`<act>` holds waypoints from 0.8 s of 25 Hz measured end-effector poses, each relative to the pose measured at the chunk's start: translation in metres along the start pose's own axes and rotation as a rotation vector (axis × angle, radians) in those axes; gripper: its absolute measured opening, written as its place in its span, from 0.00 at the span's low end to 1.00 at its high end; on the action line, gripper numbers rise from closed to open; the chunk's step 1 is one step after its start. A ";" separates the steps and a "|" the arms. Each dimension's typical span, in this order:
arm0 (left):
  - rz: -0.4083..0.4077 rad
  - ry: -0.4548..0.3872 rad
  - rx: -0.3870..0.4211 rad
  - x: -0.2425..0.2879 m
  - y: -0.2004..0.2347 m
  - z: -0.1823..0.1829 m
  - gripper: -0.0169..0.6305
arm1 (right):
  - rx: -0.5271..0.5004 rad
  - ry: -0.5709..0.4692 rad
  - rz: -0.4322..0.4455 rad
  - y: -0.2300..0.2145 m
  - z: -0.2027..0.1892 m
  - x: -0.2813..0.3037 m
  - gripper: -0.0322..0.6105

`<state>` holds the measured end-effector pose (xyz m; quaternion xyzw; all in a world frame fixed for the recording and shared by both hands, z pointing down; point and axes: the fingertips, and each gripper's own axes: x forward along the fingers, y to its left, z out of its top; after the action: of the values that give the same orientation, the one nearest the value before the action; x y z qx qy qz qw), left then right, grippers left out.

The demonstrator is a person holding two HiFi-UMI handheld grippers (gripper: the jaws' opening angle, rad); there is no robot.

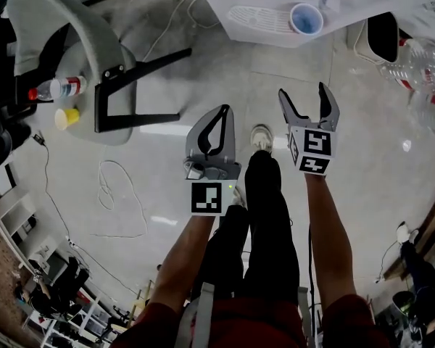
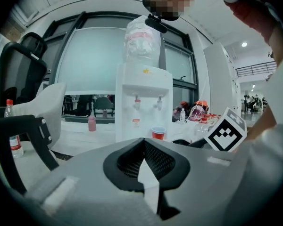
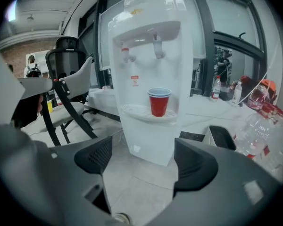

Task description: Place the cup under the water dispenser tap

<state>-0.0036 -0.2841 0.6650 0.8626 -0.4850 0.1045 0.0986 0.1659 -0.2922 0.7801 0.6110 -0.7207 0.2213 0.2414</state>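
Pale tiled floor [image 1: 370, 158], seen from the head view steeply down over the person's legs.

White water dispenser [image 3: 151, 79] stands ahead, an upturned water jug [image 2: 142, 36] on top and two taps on its front.

Grey chair [image 1: 65, 42] with a black frame stands off to the left, well apart from the dispenser.

Left hand-held gripper [image 1: 223, 112] is held out in front. It is clenched, with the jaws pressed together and nothing between them, and it points toward the dispenser.

Right hand-held gripper [image 1: 303, 93] is released, with the jaws spread wide and only floor and the dispenser base visible through the gap. It is well short of the dispenser and touches nothing.

Black bin [image 3: 221, 138] sits on the floor just beside the dispenser, on its right in the right gripper view.

Clear empty bottles [image 1: 420, 64] lie on the floor beyond the bin.

Red cup [image 3: 159, 101] stands upright on the drip tray [image 3: 137, 112], below the taps and in line with the right-hand one in that view. Neither gripper touches it.

A small bottle [image 1: 61, 89] and a yellow cup [image 1: 67, 118] sit on the chair seat.
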 end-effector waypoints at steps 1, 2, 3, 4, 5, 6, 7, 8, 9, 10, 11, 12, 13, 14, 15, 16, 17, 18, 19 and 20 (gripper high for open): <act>0.000 -0.009 -0.003 -0.004 0.001 0.005 0.03 | 0.000 -0.003 0.001 0.004 0.001 -0.008 0.68; 0.000 -0.014 -0.003 -0.010 0.002 0.011 0.03 | 0.001 -0.003 0.002 0.008 0.003 -0.017 0.68; -0.001 -0.020 -0.001 -0.016 0.002 0.017 0.03 | 0.002 -0.003 0.003 0.012 0.005 -0.027 0.68; 0.000 -0.026 0.000 -0.023 0.001 0.024 0.03 | -0.001 -0.004 0.004 0.016 0.008 -0.037 0.68; 0.000 -0.030 0.000 -0.030 0.000 0.030 0.03 | -0.006 -0.006 0.006 0.021 0.010 -0.048 0.68; 0.000 -0.033 0.003 -0.038 -0.001 0.037 0.03 | -0.013 -0.011 0.009 0.026 0.014 -0.058 0.67; 0.000 -0.036 0.006 -0.047 -0.003 0.044 0.03 | -0.018 -0.017 0.011 0.030 0.018 -0.069 0.67; 0.000 -0.037 0.010 -0.056 -0.004 0.051 0.03 | -0.021 -0.022 0.014 0.035 0.022 -0.081 0.67; 0.002 -0.037 0.015 -0.065 -0.005 0.059 0.03 | -0.021 -0.027 0.017 0.039 0.027 -0.094 0.67; 0.006 -0.038 0.018 -0.075 -0.005 0.067 0.03 | -0.018 -0.034 0.021 0.044 0.032 -0.107 0.67; 0.012 -0.043 0.016 -0.085 -0.004 0.075 0.03 | -0.014 -0.045 0.027 0.048 0.038 -0.119 0.67; 0.017 -0.057 0.005 -0.094 -0.003 0.086 0.03 | -0.009 -0.062 0.034 0.052 0.046 -0.132 0.67; 0.018 -0.081 -0.010 -0.104 -0.003 0.098 0.03 | -0.005 -0.083 0.040 0.056 0.055 -0.145 0.67; 0.014 -0.107 -0.018 -0.115 -0.002 0.111 0.03 | -0.002 -0.102 0.045 0.060 0.064 -0.159 0.66; 0.011 -0.128 -0.018 -0.126 -0.002 0.123 0.03 | -0.004 -0.120 0.046 0.063 0.072 -0.172 0.66; 0.013 -0.141 -0.015 -0.137 -0.001 0.135 0.03 | -0.008 -0.136 0.045 0.067 0.081 -0.186 0.66; 0.020 -0.152 -0.014 -0.149 0.000 0.146 0.03 | -0.013 -0.151 0.043 0.071 0.090 -0.200 0.66; 0.029 -0.161 -0.012 -0.160 0.002 0.157 0.03 | -0.019 -0.166 0.041 0.075 0.100 -0.214 0.66; 0.038 -0.170 -0.005 -0.172 0.003 0.168 0.03 | -0.024 -0.182 0.039 0.079 0.109 -0.228 0.65; 0.045 -0.181 0.008 -0.183 0.004 0.179 0.03 | -0.028 -0.201 0.038 0.084 0.119 -0.242 0.65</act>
<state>-0.0851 -0.1855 0.4429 0.8579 -0.5107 0.0301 0.0485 0.1069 -0.1650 0.5351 0.6130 -0.7557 0.1533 0.1723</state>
